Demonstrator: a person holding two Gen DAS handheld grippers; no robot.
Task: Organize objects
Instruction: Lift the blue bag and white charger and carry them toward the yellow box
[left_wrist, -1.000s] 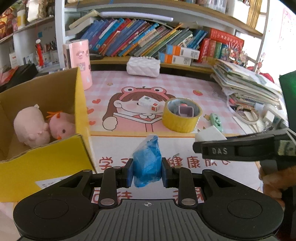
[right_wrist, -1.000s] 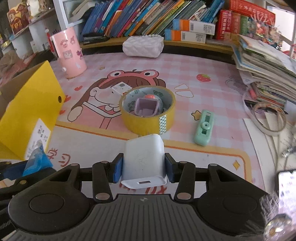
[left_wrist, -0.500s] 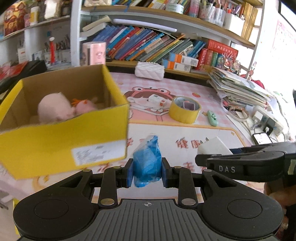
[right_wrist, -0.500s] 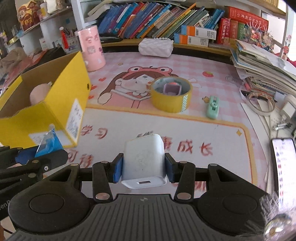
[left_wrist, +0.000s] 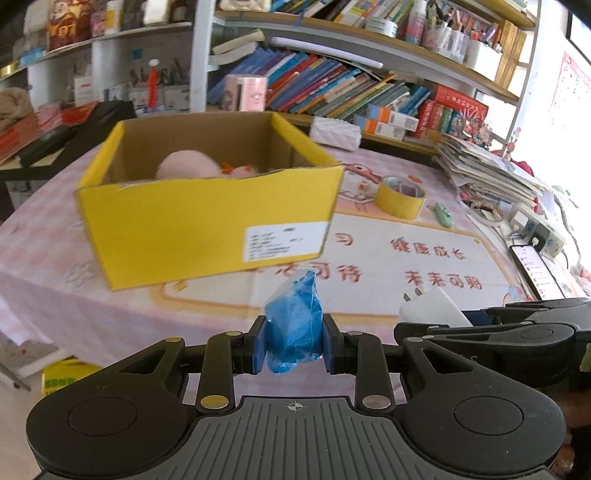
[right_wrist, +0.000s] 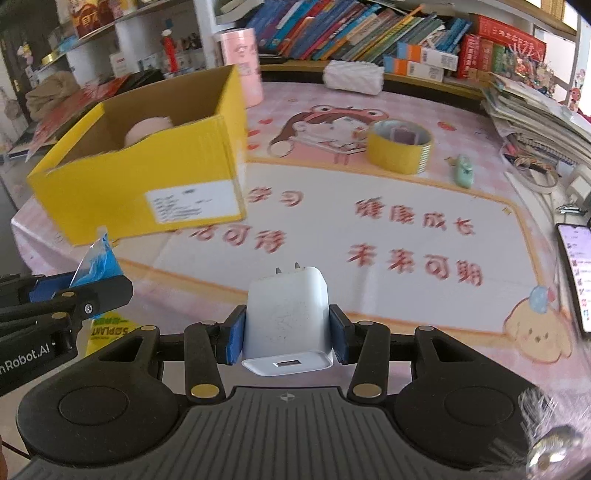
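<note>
Left tool (left_wrist: 294, 341) first — its blue pads are pinched almost together on a crumpled blue plastic packet (left_wrist: 293, 328), which sticks up between them, tip pointing away. Right tool (right_wrist: 287, 332) sits partly closed — pads pressed on the two flat sides of a white charger plug (right_wrist: 287, 321), prongs facing away, the USB port toward the camera. Both loads are held clear above the near edge of the counter (right_wrist: 406, 295).

Now the relation that matters: the yellow cardboard box (left_wrist: 207, 225) lies ahead and to the left of both tools, its labelled long wall facing them, the open top showing pink plush toys (left_wrist: 188, 166) inside. The left tool is the nearer one, by my reading — the box fills the middle of its view, while from the right wrist it sits well off to the far left. In that view the left tool shows at the left edge, beside the right one.

Far right, the yellow tape roll (right_wrist: 399, 147) and a small green item (right_wrist: 463, 171) rest on the counter, apart from the box.
</note>
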